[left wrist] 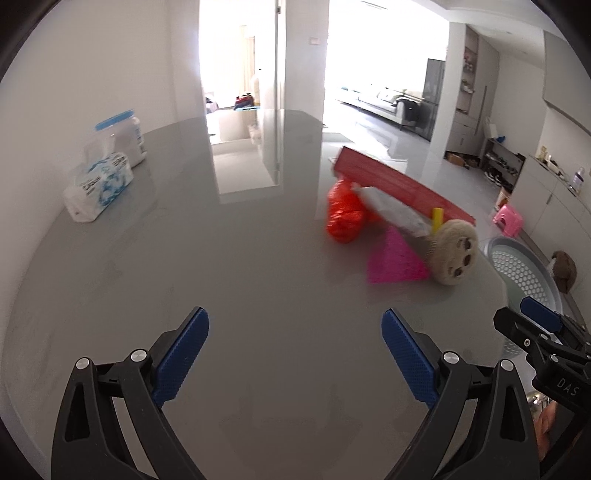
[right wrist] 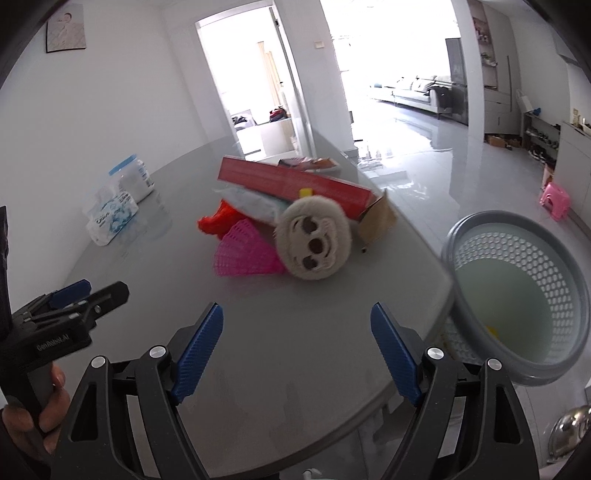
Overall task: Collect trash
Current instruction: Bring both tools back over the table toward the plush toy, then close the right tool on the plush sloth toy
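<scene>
Both grippers, left gripper (left wrist: 295, 354) and right gripper (right wrist: 297, 350), hang spread wide, gripping nothing, above the grey table (right wrist: 280, 317). Ahead lies the blurred trash pile (right wrist: 288, 218); red box (right wrist: 295, 182) partly covers it. Basket (right wrist: 517, 306), cut off, sits right of the table edge.

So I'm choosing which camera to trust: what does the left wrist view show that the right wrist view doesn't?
Left only: silver packet across the red bag.
Right only: brown cardboard box, framed picture, yellow scrap in the basket.
Both: red box, plush face, pink mesh, tissue pack, jar, grey basket, both open grippers.
</scene>
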A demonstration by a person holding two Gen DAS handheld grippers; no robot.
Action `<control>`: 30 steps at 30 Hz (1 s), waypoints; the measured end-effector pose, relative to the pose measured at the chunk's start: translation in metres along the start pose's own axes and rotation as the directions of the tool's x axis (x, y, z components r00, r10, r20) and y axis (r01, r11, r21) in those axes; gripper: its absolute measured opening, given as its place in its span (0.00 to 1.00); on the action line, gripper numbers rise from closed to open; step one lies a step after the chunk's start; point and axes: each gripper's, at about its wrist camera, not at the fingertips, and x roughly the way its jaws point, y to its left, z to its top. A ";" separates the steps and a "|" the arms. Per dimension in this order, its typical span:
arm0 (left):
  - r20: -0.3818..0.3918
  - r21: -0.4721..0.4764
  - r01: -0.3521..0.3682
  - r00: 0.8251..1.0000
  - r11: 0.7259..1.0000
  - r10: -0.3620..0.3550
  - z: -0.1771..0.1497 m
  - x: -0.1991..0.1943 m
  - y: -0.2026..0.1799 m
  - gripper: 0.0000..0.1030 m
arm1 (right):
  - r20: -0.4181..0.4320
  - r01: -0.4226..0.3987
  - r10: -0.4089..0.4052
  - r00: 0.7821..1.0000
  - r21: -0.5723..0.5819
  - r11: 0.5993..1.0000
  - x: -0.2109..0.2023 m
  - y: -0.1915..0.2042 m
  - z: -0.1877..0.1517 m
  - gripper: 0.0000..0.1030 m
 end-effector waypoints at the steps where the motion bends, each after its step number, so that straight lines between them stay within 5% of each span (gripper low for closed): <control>1: 0.000 -0.006 -0.007 1.000 1.000 0.007 -0.002 0.000 0.004 0.90 | -0.003 0.000 0.000 1.000 -0.005 1.000 0.003 0.001 -0.001 0.76; 13: -0.036 -0.065 -0.052 0.998 0.997 0.050 -0.014 0.010 0.037 0.90 | -0.008 0.054 -0.054 0.999 0.009 0.998 0.025 -0.004 0.006 0.76; 30: -0.023 -0.030 0.005 1.000 1.000 -0.006 -0.002 0.024 0.028 0.90 | -0.021 0.163 -0.163 0.986 0.027 0.986 0.074 0.001 0.040 0.76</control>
